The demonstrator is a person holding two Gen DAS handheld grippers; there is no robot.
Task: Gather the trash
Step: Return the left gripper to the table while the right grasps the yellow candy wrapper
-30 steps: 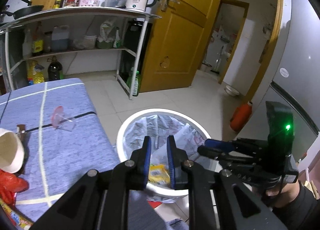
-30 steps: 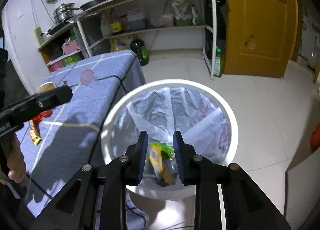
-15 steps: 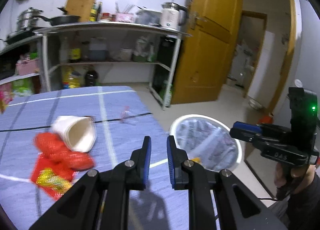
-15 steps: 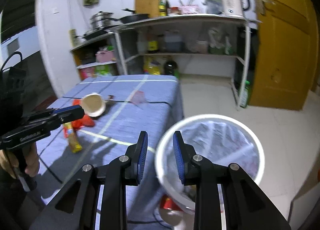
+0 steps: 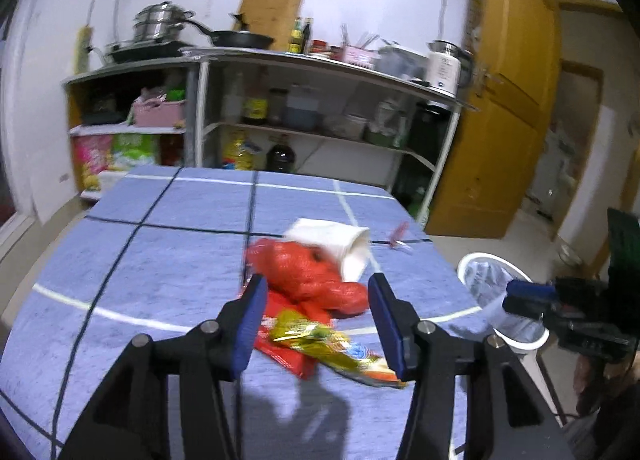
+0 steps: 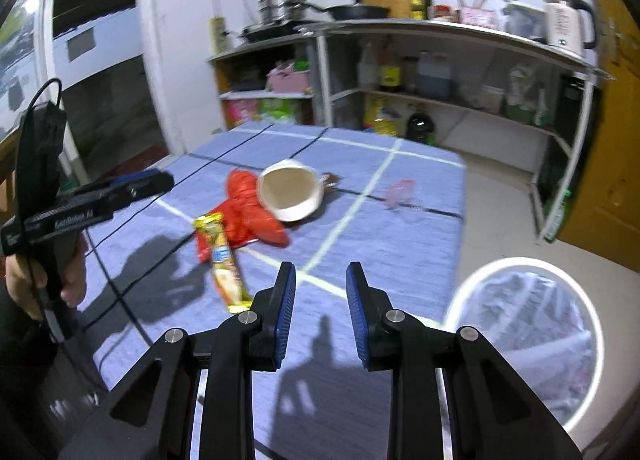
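Note:
On the blue checked tablecloth lie a red plastic bag, a tipped white paper cup, a yellow snack wrapper and a small pink wrapper. My left gripper is wide open and empty, its jaws either side of the red bag and yellow wrapper, above them. My right gripper is partly open and empty, over the table's near edge. In the right wrist view I see the cup, red bag, yellow wrapper and the left gripper. The white bin stands at the right.
A metal shelf unit with pots, bottles and a kettle runs along the back wall. A yellow door is at the right. The bin with its plastic liner stands on the floor beside the table's right edge.
Both grippers have swung from over the bin to the table. The left gripper's jaws have opened wide around the red bag; the right jaws have opened a little.

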